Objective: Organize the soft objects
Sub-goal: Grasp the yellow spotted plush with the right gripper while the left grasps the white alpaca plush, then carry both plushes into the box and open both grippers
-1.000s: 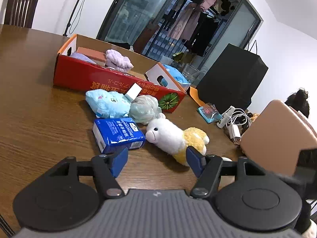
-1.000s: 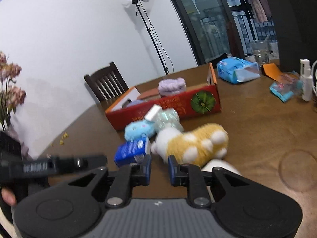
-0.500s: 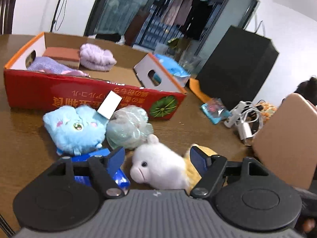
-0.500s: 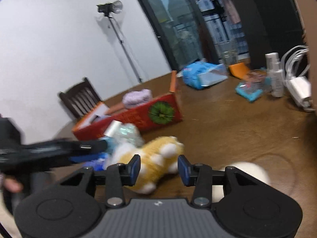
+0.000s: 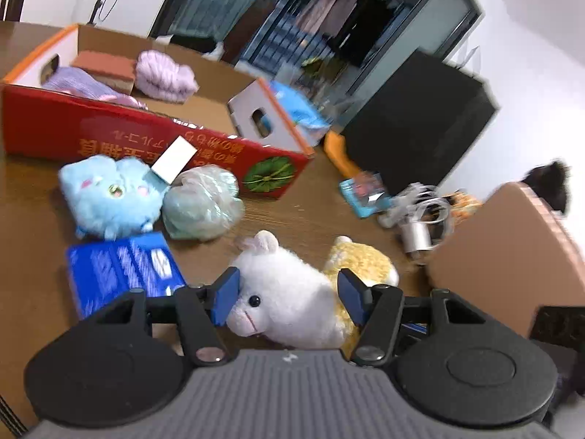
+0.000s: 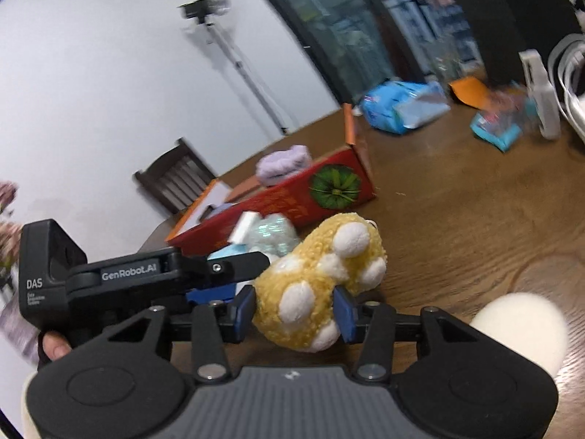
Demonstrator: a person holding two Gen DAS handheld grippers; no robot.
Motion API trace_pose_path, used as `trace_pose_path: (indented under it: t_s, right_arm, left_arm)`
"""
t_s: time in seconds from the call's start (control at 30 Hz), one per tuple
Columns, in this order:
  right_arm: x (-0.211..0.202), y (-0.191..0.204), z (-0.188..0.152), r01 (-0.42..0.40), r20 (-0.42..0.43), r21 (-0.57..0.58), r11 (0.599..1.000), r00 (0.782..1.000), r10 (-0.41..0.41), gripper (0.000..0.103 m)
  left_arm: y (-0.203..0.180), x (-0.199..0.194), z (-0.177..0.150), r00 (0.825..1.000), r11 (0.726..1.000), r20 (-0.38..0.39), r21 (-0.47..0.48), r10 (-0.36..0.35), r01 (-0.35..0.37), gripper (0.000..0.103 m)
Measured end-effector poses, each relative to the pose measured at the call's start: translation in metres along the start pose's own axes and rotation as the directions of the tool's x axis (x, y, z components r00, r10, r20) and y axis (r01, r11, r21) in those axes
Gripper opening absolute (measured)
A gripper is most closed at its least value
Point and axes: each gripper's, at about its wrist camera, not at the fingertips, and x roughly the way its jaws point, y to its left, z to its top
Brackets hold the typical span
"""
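Step in hand: both tongs are at one plush toy (image 5: 292, 303), a white-headed, yellow-bodied animal lying on the table (image 5: 29, 241) in front of the red box (image 5: 109, 139).
Left tongs (image 5: 289, 294): apart, one blue pad at each side of the white head; the left pad looks to touch the snout, the right pad appears just clear of the neck.
Right tongs (image 6: 294, 309): set around the yellow rear end, pads pressed against the fur on both sides; judged to be clamped on the toy, though the squeeze is light.
Box: open-topped, with a purple bundle (image 5: 164, 75) and other cloth already inside; free floor shows toward its near right end.
Neighbours: blue plush (image 5: 109, 197), wrapped green bundle (image 5: 201, 205) and blue packet (image 5: 120, 274) lie just beside the toy's head.
Advice: one firm hold on the body should suffice; lift straight up before moving over the box wall.
Risk: a head-only pinch may let the toy swing and sweep the neighbours.
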Motion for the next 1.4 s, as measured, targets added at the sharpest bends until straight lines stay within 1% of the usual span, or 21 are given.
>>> trace_pose_path:
  t_s: [0.07, 0.17, 0.27, 0.3, 0.37, 0.4, 0.43, 0.53, 0.63, 0.67, 0.7, 0.73, 0.77, 0.8, 0.87, 0.97, 1.07, 1.17, 1.23, 1.3, 1.4]
  right_arm:
    - [-0.014, 0.006, -0.003, -0.052, -0.04, -0.048, 0.997, 0.998, 0.05, 0.046]
    - [-0.022, 0.012, -0.016, -0.127, -0.131, -0.094, 0.987, 0.985, 0.114, 0.046]
    - [-0.014, 0.017, -0.031, -0.146, -0.193, -0.115, 0.983, 0.973, 0.122, 0.047]
    - [-0.011, 0.017, -0.034, -0.138, -0.198, -0.113, 0.984, 0.974, 0.114, 0.05]
    - [-0.009, 0.016, -0.035, -0.114, -0.188, -0.1, 0.988, 0.978, 0.094, 0.051]
    - [-0.009, 0.015, -0.035, -0.092, -0.176, -0.101, 0.991, 0.982, 0.073, 0.06]
    - [-0.011, 0.015, -0.034, -0.075, -0.164, -0.099, 0.992, 0.985, 0.058, 0.061]
    - [-0.015, 0.011, -0.033, -0.059, -0.129, -0.078, 0.995, 0.99, 0.049, 0.061]
    - [-0.019, 0.006, -0.034, -0.049, -0.098, -0.04, 0.998, 0.994, 0.045, 0.06]
    - [-0.018, 0.005, -0.035, -0.047, -0.096, -0.024, 0.999, 0.994, 0.045, 0.06]
    - [-0.015, 0.004, -0.036, -0.044, -0.097, -0.015, 0.999, 0.994, 0.043, 0.059]
    - [-0.013, 0.004, -0.038, -0.037, -0.1, -0.008, 0.999, 0.994, 0.036, 0.059]
    - [-0.011, 0.004, -0.04, -0.036, -0.104, -0.004, 0.999, 0.994, 0.035, 0.053]
    - [-0.009, 0.005, -0.04, -0.057, -0.104, -0.002, 0.998, 0.993, 0.057, 0.043]
    - [-0.01, 0.008, -0.035, -0.044, -0.08, -0.009, 0.999, 0.996, 0.043, 0.042]
    - [-0.014, 0.014, -0.01, -0.052, -0.009, -0.054, 0.997, 0.999, 0.051, 0.041]
    - [-0.006, 0.023, 0.032, -0.042, 0.056, -0.131, 0.99, 0.997, 0.049, 0.041]
    - [0.021, 0.027, 0.086, -0.03, 0.093, -0.199, 0.98, 0.994, 0.049, 0.041]
    - [0.052, 0.023, 0.126, -0.027, 0.076, -0.211, 0.977, 0.996, 0.044, 0.041]
    - [0.091, 0.012, 0.164, -0.029, 0.036, -0.193, 0.981, 0.999, 0.037, 0.041]
    - [0.149, -0.002, 0.206, -0.022, -0.04, -0.185, 0.982, 0.999, 0.014, 0.041]
  left_arm:
    - [-0.002, -0.026, -0.02, 1.0, 1.0, 0.012, -0.002, -0.008, 0.008, 0.059]
    - [0.003, -0.048, -0.053, 0.999, 0.999, -0.029, -0.036, 0.02, -0.021, 0.059]
    - [0.012, -0.056, -0.077, 0.997, 0.995, -0.068, -0.084, 0.041, -0.047, 0.059]
    - [0.015, -0.058, -0.081, 0.997, 0.994, -0.07, -0.097, 0.034, -0.041, 0.059]
    - [0.019, -0.065, -0.082, 0.997, 0.992, -0.049, -0.107, 0.063, -0.068, 0.063]
    - [0.019, -0.069, -0.081, 0.996, 0.991, -0.029, -0.101, 0.082, -0.085, 0.066]
    - [0.019, -0.071, -0.08, 0.996, 0.991, -0.014, -0.093, 0.092, -0.093, 0.066]
    - [0.02, -0.071, -0.073, 0.997, 0.994, 0.002, -0.079, 0.08, -0.079, 0.069]
    - [0.02, -0.059, -0.07, 0.997, 0.994, -0.015, -0.074, 0.074, -0.074, 0.069]
    - [0.019, -0.054, -0.07, 0.997, 0.995, -0.031, -0.067, 0.067, -0.069, 0.066]
    - [0.017, -0.049, -0.071, 0.997, 0.996, -0.05, -0.056, 0.061, -0.064, 0.057]
    - [0.015, -0.045, -0.072, 0.996, 0.997, -0.064, -0.044, 0.054, -0.057, 0.057]
    - [0.014, -0.043, -0.073, 0.997, 0.998, -0.064, -0.036, 0.048, -0.05, 0.056]
    - [0.012, -0.042, -0.072, 0.997, 0.998, -0.066, -0.033, 0.047, -0.05, 0.054]
    - [0.012, -0.042, -0.067, 0.998, 0.998, -0.054, -0.049, 0.028, -0.03, 0.054]
    - [0.004, -0.044, -0.041, 1.0, 1.0, 0.012, -0.014, -0.009, 0.01, 0.054]
    - [0.001, -0.034, 0.011, 0.996, 0.999, 0.079, 0.019, -0.034, 0.033, 0.054]
    - [0.008, -0.012, 0.069, 0.991, 0.999, 0.127, 0.039, -0.042, 0.037, 0.054]
    - [0.02, 0.01, 0.107, 0.992, 0.999, 0.122, 0.036, -0.04, 0.036, 0.054]
    - [0.038, 0.038, 0.142, 0.995, 0.999, 0.093, 0.009, -0.031, 0.031, 0.053]
    - [0.066, 0.076, 0.184, 0.998, 0.999, 0.056, -0.038, 0.003, -0.001, 0.054]
